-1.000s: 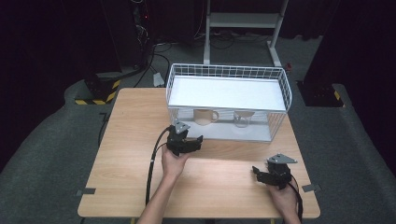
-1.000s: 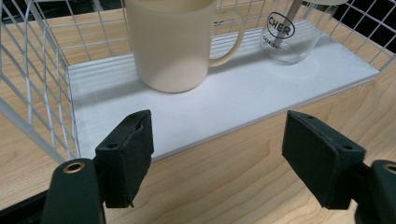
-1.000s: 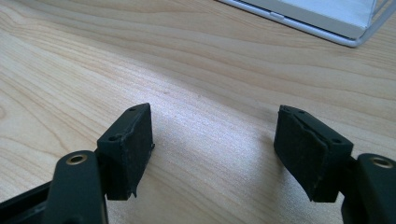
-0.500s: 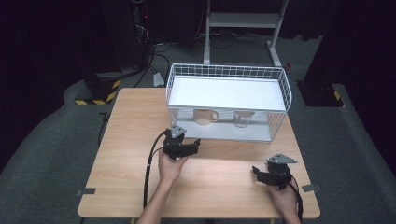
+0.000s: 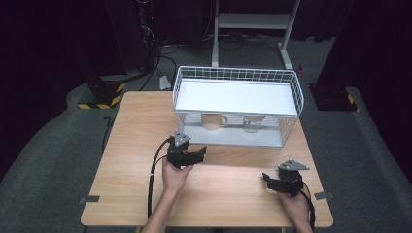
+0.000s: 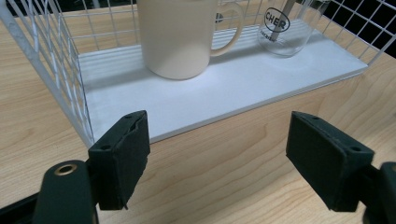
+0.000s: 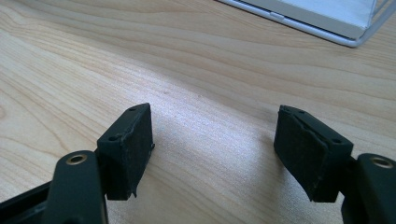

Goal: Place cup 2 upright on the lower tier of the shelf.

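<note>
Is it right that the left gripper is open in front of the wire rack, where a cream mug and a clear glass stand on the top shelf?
Not quite. The left gripper is open before the wire rack, but the cream mug and clear glass stand on the bottom shelf, under the white top shelf. The high view and the left gripper view show this.

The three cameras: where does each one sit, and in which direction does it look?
High view: above the person's side, facing forward and down on the table; shows both forearms, left gripper and right gripper.
Left gripper view: rides on the left gripper, facing the wire rack with cream mug and glass cup; jaws open.
Right gripper view: rides on the right gripper, facing bare tabletop; jaws open.
Shared: high and left gripper views both show mug and rack.
</note>
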`<action>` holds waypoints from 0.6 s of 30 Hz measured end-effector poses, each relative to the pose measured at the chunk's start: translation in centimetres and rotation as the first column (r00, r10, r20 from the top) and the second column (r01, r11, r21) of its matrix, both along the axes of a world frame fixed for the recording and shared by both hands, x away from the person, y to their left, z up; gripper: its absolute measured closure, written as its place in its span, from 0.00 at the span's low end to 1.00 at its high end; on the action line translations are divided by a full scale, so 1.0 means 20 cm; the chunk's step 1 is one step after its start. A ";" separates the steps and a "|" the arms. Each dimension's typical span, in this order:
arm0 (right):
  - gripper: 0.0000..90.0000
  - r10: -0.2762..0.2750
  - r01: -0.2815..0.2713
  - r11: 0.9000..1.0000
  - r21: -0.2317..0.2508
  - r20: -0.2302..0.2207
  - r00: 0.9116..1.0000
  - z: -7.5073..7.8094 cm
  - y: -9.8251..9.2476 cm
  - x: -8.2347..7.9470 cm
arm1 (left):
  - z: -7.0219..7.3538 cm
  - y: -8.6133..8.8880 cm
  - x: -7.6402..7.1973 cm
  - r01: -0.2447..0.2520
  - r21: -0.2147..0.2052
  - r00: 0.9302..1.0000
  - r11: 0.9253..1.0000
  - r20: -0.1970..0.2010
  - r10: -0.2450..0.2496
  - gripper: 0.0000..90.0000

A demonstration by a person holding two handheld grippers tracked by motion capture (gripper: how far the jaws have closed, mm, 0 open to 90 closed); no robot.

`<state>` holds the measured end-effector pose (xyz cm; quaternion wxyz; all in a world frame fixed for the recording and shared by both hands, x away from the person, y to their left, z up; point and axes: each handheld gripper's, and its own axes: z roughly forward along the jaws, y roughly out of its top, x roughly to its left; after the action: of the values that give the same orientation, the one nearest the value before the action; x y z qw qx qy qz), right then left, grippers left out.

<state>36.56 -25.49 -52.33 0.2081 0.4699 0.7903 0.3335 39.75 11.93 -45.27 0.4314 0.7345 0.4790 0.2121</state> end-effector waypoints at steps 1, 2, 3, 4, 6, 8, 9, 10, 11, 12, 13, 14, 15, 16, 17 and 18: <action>0.32 0.000 0.000 1.000 0.000 0.000 1.000 0.00 0.00 0.00 | 0.00 0.00 0.00 -0.003 0.002 1.000 1.000 0.000 0.003 0.24; 0.32 0.000 0.000 1.000 0.000 0.000 1.000 0.00 0.00 0.00 | 0.00 0.01 -0.01 -0.002 0.008 1.000 1.000 0.000 0.002 0.24; 0.32 0.000 0.000 1.000 0.000 0.000 1.000 0.00 0.00 0.00 | -0.01 0.01 -0.01 -0.003 0.008 1.000 1.000 -0.003 0.003 0.24; 0.32 0.000 0.000 1.000 0.000 0.000 1.000 0.00 0.00 0.00 | -0.01 0.01 -0.01 -0.003 0.007 1.000 1.000 -0.003 0.003 0.24; 0.32 0.000 0.000 1.000 0.000 0.000 1.000 0.00 0.00 0.00 | -0.01 0.01 -0.02 -0.007 0.013 1.000 1.000 -0.002 0.007 0.24; 0.32 0.000 0.000 1.000 0.000 0.000 1.000 0.00 0.00 0.00 | -0.01 0.02 -0.03 -0.007 0.016 1.000 1.000 0.002 0.007 0.24; 0.32 0.000 0.000 1.000 0.000 0.000 1.000 0.00 0.00 0.00 | -0.02 0.02 -0.04 -0.006 0.008 1.000 1.000 0.002 0.006 0.23; 0.32 0.000 0.000 1.000 0.000 0.000 1.000 0.00 0.00 0.00 | -0.02 0.02 -0.04 -0.006 0.008 1.000 1.000 0.002 0.006 0.23; 0.32 0.000 0.000 1.000 0.000 0.000 1.000 0.00 0.00 0.00 | -0.02 0.02 -0.05 -0.008 0.007 1.000 1.000 0.003 0.008 0.23; 0.32 0.000 0.000 1.000 0.000 0.000 1.000 0.00 0.00 0.00 | -0.02 0.02 -0.05 -0.005 0.012 1.000 1.000 0.006 0.005 0.23; 0.32 0.000 0.000 1.000 0.000 0.000 1.000 0.00 0.00 0.00 | -0.02 0.02 -0.06 -0.004 0.015 1.000 1.000 0.006 0.004 0.23; 0.32 0.000 0.000 1.000 0.000 0.000 1.000 0.00 0.00 0.00 | -0.02 0.02 -0.06 -0.006 0.013 1.000 1.000 0.007 0.006 0.23; 0.32 0.000 0.000 1.000 0.000 0.000 1.000 0.00 0.00 0.00 | -0.02 0.03 -0.06 -0.006 0.008 1.000 1.000 0.005 0.006 0.23; 0.32 0.000 0.000 1.000 0.000 0.000 1.000 0.00 0.00 0.00 | -0.02 0.03 -0.06 -0.005 0.009 1.000 1.000 0.005 0.005 0.23; 0.32 0.000 0.000 1.000 0.000 0.000 1.000 0.00 0.00 0.00 | -0.02 0.03 -0.07 -0.004 0.009 1.000 1.000 0.004 0.004 0.23; 0.32 0.000 0.000 1.000 0.000 0.000 1.000 0.00 0.00 0.00 | -0.02 0.03 -0.07 -0.006 0.007 1.000 1.000 0.005 0.006 0.23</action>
<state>36.56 -25.49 -52.33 0.2080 0.4700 0.7903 0.3336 38.34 12.59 -45.74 0.4296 0.7340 0.4793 0.2167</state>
